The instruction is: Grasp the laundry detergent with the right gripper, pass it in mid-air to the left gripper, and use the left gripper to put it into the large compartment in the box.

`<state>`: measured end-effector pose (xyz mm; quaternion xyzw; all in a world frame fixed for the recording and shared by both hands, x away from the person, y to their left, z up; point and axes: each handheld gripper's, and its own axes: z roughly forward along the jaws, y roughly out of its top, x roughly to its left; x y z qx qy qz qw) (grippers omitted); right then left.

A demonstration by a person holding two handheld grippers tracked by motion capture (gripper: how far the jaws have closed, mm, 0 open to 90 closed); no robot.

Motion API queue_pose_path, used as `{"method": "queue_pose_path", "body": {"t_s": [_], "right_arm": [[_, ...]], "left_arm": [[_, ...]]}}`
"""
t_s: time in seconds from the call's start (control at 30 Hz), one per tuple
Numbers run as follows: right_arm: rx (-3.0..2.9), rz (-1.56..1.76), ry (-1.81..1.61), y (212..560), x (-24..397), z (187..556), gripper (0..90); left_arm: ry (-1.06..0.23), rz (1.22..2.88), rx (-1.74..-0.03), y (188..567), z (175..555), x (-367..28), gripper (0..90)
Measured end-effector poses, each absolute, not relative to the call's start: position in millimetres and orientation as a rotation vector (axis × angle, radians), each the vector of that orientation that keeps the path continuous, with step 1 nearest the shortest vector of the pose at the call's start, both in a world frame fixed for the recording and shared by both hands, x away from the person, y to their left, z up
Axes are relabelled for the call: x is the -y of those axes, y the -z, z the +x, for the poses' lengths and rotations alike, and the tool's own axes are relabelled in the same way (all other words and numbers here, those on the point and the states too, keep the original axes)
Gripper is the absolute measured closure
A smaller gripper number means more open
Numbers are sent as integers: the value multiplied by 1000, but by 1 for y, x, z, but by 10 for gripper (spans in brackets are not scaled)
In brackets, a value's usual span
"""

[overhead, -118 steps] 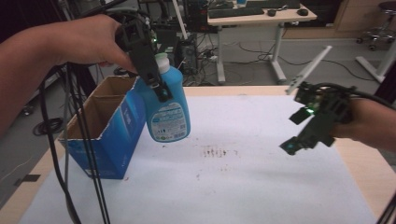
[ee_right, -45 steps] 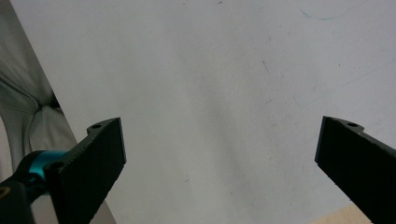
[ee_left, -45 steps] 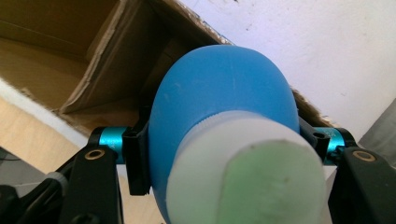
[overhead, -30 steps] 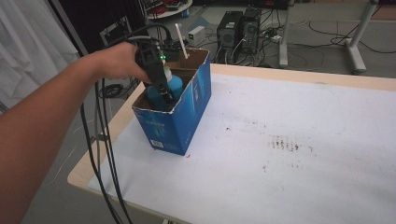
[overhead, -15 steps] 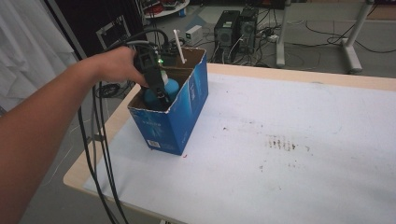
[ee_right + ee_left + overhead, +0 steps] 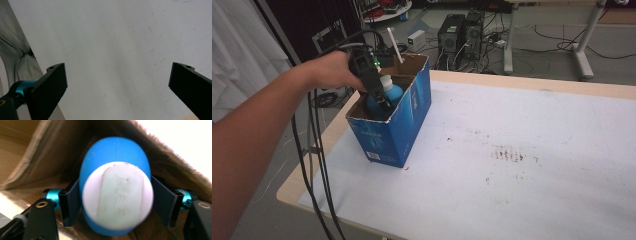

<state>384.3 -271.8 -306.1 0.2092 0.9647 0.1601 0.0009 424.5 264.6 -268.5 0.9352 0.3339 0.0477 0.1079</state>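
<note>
Blue bottle (image 6: 388, 93) seated in box (image 6: 404, 125); my left gripper (image 6: 379, 100) jaws just opening, grip released; I lift straight up, clear of its cap (image 6: 117, 195); right gripper (image 6: 117, 87) agape, idle.

Your left gripper (image 6: 379, 97) is black with turquoise fittings behind its jaws and a small green light on its body. The bottle (image 6: 388, 92) is bright blue with a white cap. The box (image 6: 399, 125) near the desk's left edge is blue outside with pale print, plain brown cardboard inside. The desk (image 6: 532, 150) is white, speckled with dark smudges, with a light wood edge.
</note>
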Motion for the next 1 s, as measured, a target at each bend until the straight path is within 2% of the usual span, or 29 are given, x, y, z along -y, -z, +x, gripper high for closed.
{"method": "queue_pose_path", "body": {"t_s": [0.1,0.17,0.4,0.47,0.77,0.93,1.0], "right_arm": [[-3029,646,-502,306,271,384,12],[-3029,650,-502,306,270,384,12],[-3031,637,-508,305,266,382,12],[-3030,633,-510,304,266,382,12],[-3014,638,-529,300,267,380,12],[-3002,637,-544,298,269,380,12],[-2997,639,-554,298,269,380,12]], "left_arm": [[-158,2721,-989,260,423,-267,283],[-160,2708,-993,257,422,-267,242],[-194,2618,-957,227,416,-265,237],[-202,2609,-957,224,415,-264,188],[-264,2580,-806,187,408,-234,188],[-199,2565,-779,179,411,-218,188],[-211,2558,-771,179,412,-212,188]]}}
